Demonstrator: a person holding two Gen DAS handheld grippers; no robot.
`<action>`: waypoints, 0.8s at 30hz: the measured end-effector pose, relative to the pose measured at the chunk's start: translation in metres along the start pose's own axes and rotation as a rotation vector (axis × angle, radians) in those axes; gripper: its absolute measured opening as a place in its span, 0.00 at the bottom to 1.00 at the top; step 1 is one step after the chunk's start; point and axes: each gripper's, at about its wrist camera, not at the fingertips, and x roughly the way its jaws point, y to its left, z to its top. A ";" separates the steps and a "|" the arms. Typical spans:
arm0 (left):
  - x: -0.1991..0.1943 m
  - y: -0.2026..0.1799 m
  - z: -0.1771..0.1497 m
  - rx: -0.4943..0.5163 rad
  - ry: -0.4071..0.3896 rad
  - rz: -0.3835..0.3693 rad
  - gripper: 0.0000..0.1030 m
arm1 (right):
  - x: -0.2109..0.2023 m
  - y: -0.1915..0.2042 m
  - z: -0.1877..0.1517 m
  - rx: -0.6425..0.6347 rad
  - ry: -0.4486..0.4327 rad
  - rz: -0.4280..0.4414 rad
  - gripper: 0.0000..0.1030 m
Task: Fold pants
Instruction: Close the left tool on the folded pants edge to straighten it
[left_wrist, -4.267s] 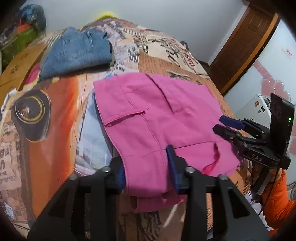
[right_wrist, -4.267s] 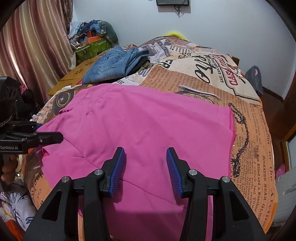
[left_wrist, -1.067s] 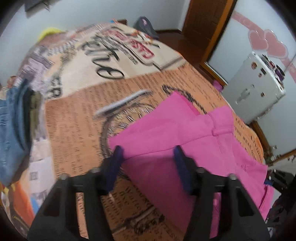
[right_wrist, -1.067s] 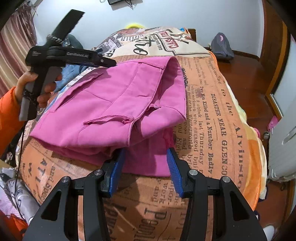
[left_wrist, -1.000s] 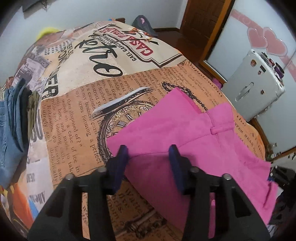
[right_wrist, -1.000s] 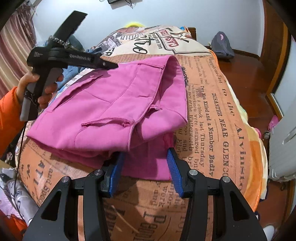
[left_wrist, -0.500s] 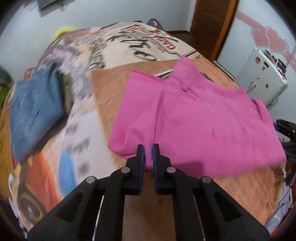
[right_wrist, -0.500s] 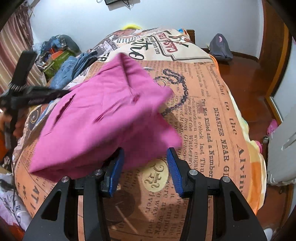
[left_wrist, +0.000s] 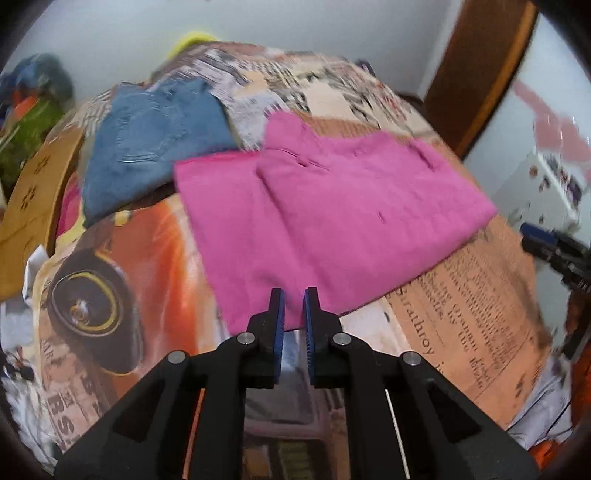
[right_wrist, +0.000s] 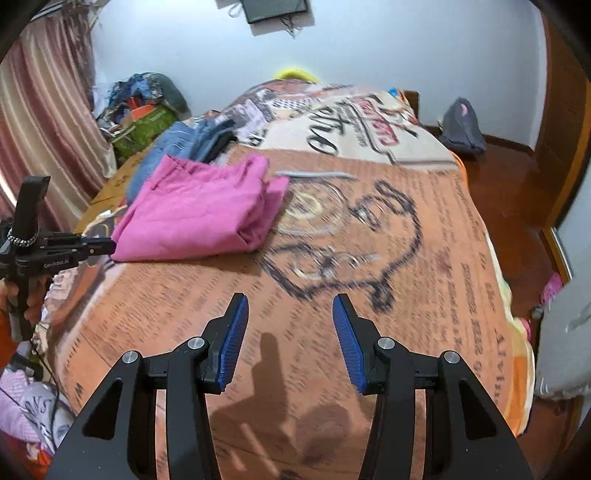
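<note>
most of the folding looks done: the bedspread (right_wrist: 369, 258) carries the pink pants (left_wrist: 332, 206) as a compact stacked bundle lying flat toward its left side, just beside the folded blue jeans (left_wrist: 155, 136), so what remains is probably only a final tidy or letting go. compared with a second ago, when the pants lay spread wider and sat between the right gripper's fingers, the bundle is now smaller and farther from that tool. the right gripper (right_wrist: 290, 339) hovers well apart from the pants with its jaws spread wide and nothing between them. the left gripper (left_wrist: 293, 317) has narrowed from open to nearly closed at the bundle's near edge; whether it pinches the cloth i cannot tell.
</note>
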 end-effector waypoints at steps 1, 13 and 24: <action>-0.004 0.003 0.000 -0.007 -0.013 0.007 0.09 | 0.002 0.004 0.004 -0.009 -0.004 -0.002 0.43; 0.012 0.023 0.017 -0.063 -0.029 -0.024 0.34 | 0.064 0.035 0.042 -0.090 0.038 0.069 0.43; 0.049 0.011 0.022 -0.047 0.040 -0.076 0.21 | 0.083 0.030 0.038 -0.068 0.108 0.158 0.30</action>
